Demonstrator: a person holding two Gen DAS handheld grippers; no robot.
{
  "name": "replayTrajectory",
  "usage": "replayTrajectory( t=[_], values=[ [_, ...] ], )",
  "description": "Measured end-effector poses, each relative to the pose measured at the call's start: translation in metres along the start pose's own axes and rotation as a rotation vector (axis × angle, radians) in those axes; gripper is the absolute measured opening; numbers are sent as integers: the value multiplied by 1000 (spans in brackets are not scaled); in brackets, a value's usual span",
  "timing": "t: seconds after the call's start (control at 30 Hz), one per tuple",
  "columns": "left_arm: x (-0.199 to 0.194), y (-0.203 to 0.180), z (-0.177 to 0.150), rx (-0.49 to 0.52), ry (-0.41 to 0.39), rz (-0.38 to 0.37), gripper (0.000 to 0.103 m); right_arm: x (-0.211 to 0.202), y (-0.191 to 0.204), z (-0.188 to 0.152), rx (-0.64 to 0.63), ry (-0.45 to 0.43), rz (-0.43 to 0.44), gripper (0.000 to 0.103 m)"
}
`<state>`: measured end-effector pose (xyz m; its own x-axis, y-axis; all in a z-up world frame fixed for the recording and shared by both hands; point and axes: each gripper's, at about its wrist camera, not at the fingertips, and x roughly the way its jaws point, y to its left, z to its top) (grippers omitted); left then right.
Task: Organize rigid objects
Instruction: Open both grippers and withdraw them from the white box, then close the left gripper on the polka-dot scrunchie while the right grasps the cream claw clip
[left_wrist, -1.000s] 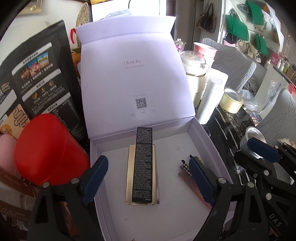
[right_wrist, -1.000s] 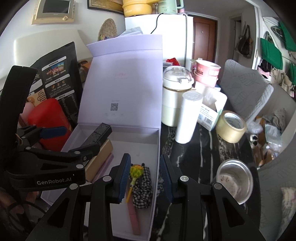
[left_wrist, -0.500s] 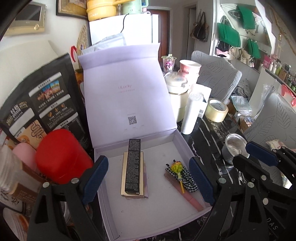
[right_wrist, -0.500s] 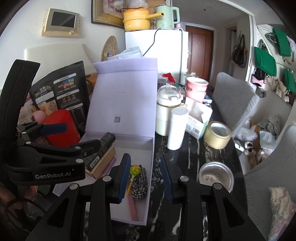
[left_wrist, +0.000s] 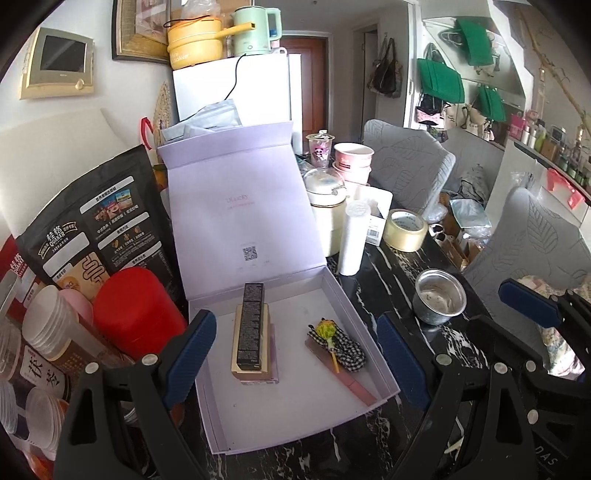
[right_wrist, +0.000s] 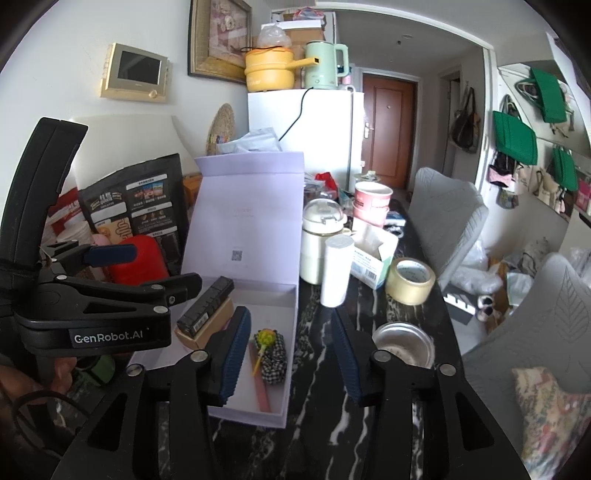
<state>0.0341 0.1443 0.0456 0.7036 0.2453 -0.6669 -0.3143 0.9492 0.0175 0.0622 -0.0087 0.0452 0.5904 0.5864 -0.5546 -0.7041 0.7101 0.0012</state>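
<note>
An open lilac gift box (left_wrist: 373, 369) (right_wrist: 291, 325) lies on the dark marble table, lid upright. Inside, a slim black box (left_wrist: 250, 325) (right_wrist: 205, 308) lies on a gold box (left_wrist: 266, 365) stacked on a pink one. Beside them lie a checked hair tie with a yellow lollipop (left_wrist: 338, 341) (right_wrist: 273, 350) and a pink stick (left_wrist: 354, 386). My left gripper (left_wrist: 295, 356) is open and empty above the box's front. My right gripper (right_wrist: 288, 354) is open and empty over the box's right wall.
A red canister (left_wrist: 135, 314), black oat bag (left_wrist: 96, 229) and stacked cups (left_wrist: 48, 328) crowd the left. A white cylinder (left_wrist: 352, 240), cream jar (left_wrist: 327, 206), tape roll (left_wrist: 404, 229) and steel cup (left_wrist: 437, 301) stand right of the box. Grey chairs lie beyond.
Both grippers have pulled back and up from the box, so more of the table and room shows. The right gripper's jaws have opened wider. The things in the box have not moved.
</note>
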Motion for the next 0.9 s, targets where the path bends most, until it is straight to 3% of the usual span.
replayTrajectory(
  t=[0.27, 0.47, 0.9],
  values=[
    [-23, -14, -14, 9, -15, -51, 90, -34, -3, -13, 11, -35, -30, 68],
    [-37, -24, -27, 32, -21, -39, 90, -55, -3, -26, 6, -45, -75, 71],
    [-50, -45, -62, 67, 10, -120, 90, -90, -11, -62, 39, -51, -117, 72]
  ],
)
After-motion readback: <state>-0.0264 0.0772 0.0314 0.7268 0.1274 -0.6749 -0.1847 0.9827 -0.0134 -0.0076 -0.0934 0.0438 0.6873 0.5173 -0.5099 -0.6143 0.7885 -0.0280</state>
